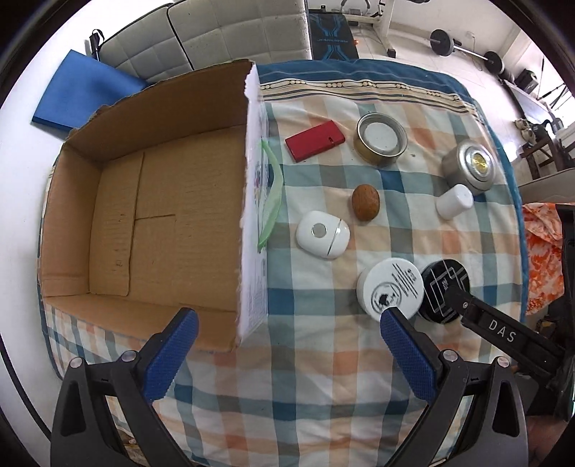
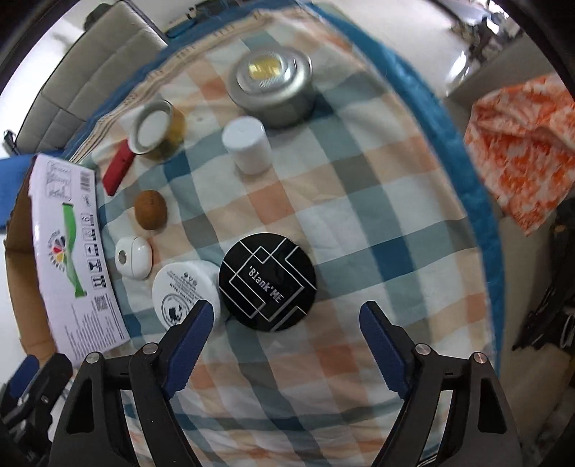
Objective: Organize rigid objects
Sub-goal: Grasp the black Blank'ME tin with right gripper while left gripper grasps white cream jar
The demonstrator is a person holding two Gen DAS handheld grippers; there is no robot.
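An open cardboard box [image 1: 151,201] lies empty at the left of a checked cloth. On the cloth lie a red case [image 1: 314,140], a gold tin [image 1: 381,138], a brown egg-shaped stone [image 1: 365,202], a white oval case [image 1: 322,234], a small white cup [image 1: 453,201], a silver round tin [image 1: 469,166], a white round jar [image 1: 390,289] and a black round compact [image 1: 444,287]. My left gripper [image 1: 287,327] is open and empty by the box's near corner. My right gripper [image 2: 284,319] is open just short of the black compact [image 2: 267,282], with the white jar [image 2: 185,292] beside its left finger.
The box's white printed side [image 2: 72,248] stands along the cloth's left. An orange patterned cloth [image 2: 521,143] lies off the right edge. A grey cushioned sofa [image 1: 222,32], a blue mat [image 1: 86,93] and barbell weights [image 1: 463,46] lie beyond the far edge.
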